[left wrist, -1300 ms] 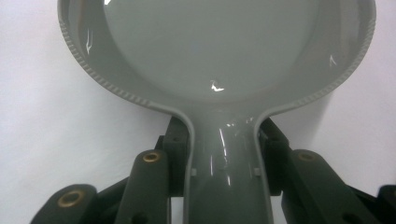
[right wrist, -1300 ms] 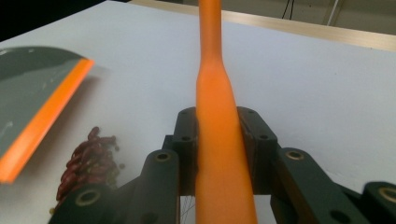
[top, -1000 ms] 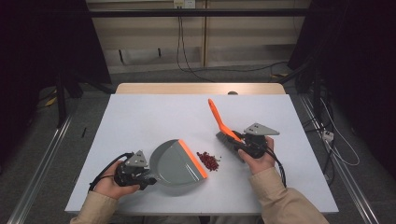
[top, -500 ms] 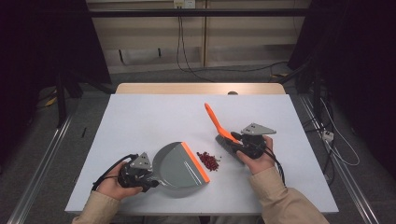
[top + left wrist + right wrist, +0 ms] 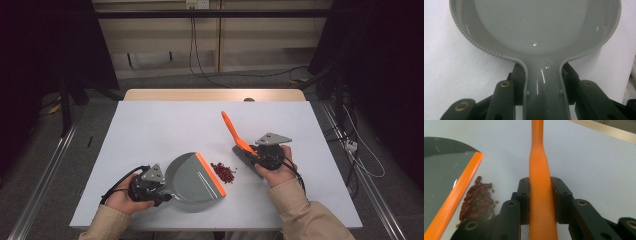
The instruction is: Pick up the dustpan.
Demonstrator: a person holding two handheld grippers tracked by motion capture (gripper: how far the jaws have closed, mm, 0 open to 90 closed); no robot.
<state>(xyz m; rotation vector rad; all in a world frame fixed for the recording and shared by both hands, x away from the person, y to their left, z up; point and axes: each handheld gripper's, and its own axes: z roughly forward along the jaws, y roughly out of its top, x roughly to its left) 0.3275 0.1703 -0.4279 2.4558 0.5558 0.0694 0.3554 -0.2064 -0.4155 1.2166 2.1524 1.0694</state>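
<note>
A grey dustpan (image 5: 192, 177) (image 5: 536, 30) with an orange lip (image 5: 210, 173) lies flat near the table's front edge. My left gripper (image 5: 162, 192) (image 5: 543, 82) is shut on its handle. Just right of the lip lies a small pile of red beans (image 5: 223, 172) (image 5: 477, 200). My right gripper (image 5: 252, 152) (image 5: 540, 195) is shut on the orange handle of a brush (image 5: 231, 127) (image 5: 538, 157); its jaws have just been closing on that handle. The handle slants up and away to the left. The brush's head is hidden under the gripper, to the right of the beans.
The white table top (image 5: 150, 130) is bare behind the dustpan. A wooden strip (image 5: 215, 95) runs along its far edge. Cables (image 5: 192, 55) lie on the floor beyond it, and dark stands flank both sides.
The brush handle has tipped slightly down and to the left. The dustpan, the beans and my left hand have barely shifted.
</note>
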